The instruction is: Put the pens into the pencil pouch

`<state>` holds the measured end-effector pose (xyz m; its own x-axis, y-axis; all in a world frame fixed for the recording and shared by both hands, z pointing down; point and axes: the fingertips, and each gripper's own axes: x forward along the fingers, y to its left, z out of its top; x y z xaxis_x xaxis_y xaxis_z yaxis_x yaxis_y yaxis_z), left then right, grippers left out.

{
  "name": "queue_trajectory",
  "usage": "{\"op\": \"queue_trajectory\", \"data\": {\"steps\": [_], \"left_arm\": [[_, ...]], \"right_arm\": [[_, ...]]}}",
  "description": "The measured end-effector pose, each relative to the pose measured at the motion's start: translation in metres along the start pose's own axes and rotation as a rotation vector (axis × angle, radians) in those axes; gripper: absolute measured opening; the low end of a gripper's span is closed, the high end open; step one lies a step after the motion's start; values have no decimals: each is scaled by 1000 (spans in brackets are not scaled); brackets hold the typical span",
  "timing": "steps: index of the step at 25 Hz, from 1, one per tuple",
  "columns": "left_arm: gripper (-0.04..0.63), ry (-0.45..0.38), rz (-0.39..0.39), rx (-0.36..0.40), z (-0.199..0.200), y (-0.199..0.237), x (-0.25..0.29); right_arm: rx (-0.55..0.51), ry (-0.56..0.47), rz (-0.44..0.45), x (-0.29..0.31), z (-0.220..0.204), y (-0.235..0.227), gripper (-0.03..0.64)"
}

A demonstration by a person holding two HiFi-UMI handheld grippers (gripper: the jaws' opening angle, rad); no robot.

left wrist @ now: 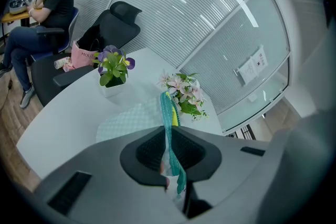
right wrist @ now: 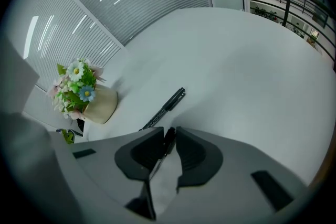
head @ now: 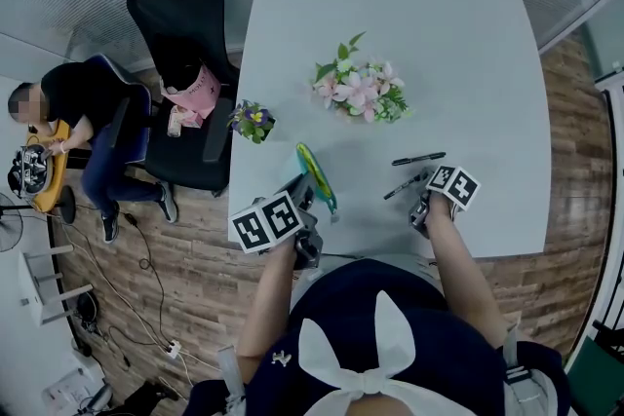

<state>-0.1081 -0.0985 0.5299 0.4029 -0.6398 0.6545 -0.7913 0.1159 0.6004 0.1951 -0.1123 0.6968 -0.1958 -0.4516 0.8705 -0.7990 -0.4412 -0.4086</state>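
1. Closest to us, at the bottom of the head view, is the person's dark top [head: 366, 336] with a white bow. Both arms reach up from it to the near edge of the table [head: 458, 34].
2. At the far left, another person [head: 93, 127] sits next to a black chair [head: 185, 24]. They have no part in this job.
3. Low down and left of the middle, the left gripper [left wrist: 169, 136] is pinched almost closed on the rim of the pencil pouch [left wrist: 167, 107]. It holds the pouch up on its edge. I think this keeps the zip side up so a pen can go in.
4. The pouch is at the near edge of the table. I cannot tell how wide its mouth is.
5. Higher up the table are a small purple plant [head: 253, 122] and a pot of pink flowers [head: 359, 91]. They are out of the way.
6. Right of the middle, the loose pen [head: 419, 158] lies flat on the table with nothing touching it.
7. Just below it, the gripped pen [head: 402, 189] sits low by the table. Both pens are outside the pouch.
8. The right gripper [right wrist: 169, 132] tips down over that pen. Its jaws are narrow and press on both sides of it. I think the next move is to lift the pen and bring it left to the pouch.
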Motion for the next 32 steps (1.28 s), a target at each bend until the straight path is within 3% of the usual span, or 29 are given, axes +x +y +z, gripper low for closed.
{"op": "queue_trajectory", "data": {"steps": [20, 32], "left_arm": [[49, -10, -19, -12, -2, 4, -6], [49, -14, -33, -30, -5, 6, -10]], "right_arm": [[-133, -142, 141, -50, 18, 40, 58], [-326, -274, 190, -92, 30, 69, 54]]}}
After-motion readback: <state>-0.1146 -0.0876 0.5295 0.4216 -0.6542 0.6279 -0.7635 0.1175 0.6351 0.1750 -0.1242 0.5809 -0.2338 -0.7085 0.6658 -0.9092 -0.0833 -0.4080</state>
